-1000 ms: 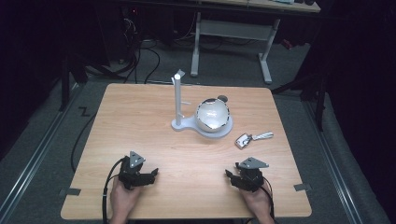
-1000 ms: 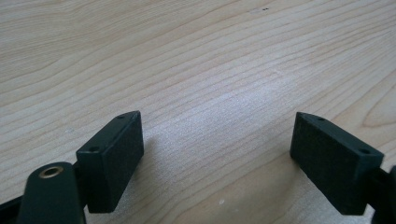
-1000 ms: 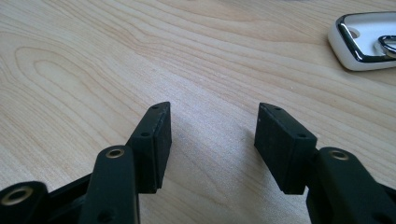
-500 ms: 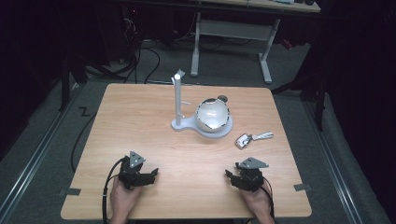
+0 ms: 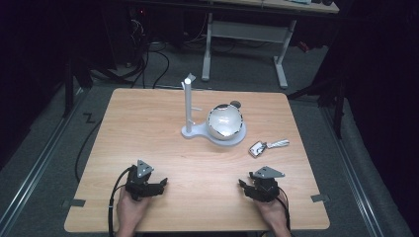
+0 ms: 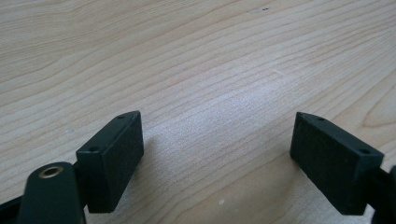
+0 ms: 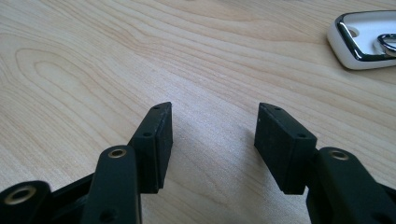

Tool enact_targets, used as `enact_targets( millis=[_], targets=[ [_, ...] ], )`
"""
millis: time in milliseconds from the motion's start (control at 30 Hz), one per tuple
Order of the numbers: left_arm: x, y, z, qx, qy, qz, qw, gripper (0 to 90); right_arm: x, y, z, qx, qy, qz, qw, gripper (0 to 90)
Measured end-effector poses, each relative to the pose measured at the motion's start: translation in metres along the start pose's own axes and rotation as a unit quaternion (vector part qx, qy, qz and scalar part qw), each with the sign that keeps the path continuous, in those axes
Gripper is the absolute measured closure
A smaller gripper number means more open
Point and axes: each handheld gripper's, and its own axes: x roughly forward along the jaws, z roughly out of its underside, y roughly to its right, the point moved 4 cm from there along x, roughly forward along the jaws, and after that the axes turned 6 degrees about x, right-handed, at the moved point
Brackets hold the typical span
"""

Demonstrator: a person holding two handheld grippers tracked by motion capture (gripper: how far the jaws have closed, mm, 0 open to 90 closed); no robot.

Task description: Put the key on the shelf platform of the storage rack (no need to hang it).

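Both hands rest low, left gripper (image 5: 157, 185) and right gripper (image 5: 243, 185) with jaws parted, empty.

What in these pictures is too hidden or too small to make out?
- Small white and chrome object: too small in the high view; cut off by the frame's edge in the right gripper view.
- Dark thing behind the shiny ball: mostly hidden by the ball, high view.
- Person's arms: cut off at the bottom edge, high view.

A hand-held gripper (image 5: 159, 184) and another (image 5: 244, 185) are held low on the table (image 5: 148, 123), below a white stand (image 5: 189, 106) at frame centre.
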Motion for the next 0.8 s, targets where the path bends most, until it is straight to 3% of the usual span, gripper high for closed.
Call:
enact_targets(
  millis=[800],
  targets=[
    [0.0,0.0,0.0,0.0,0.0,0.0,1.0,17.6,-0.012,0.024,-0.014,0.037,0.008,0.024,0.999,52.4]
  ],
)
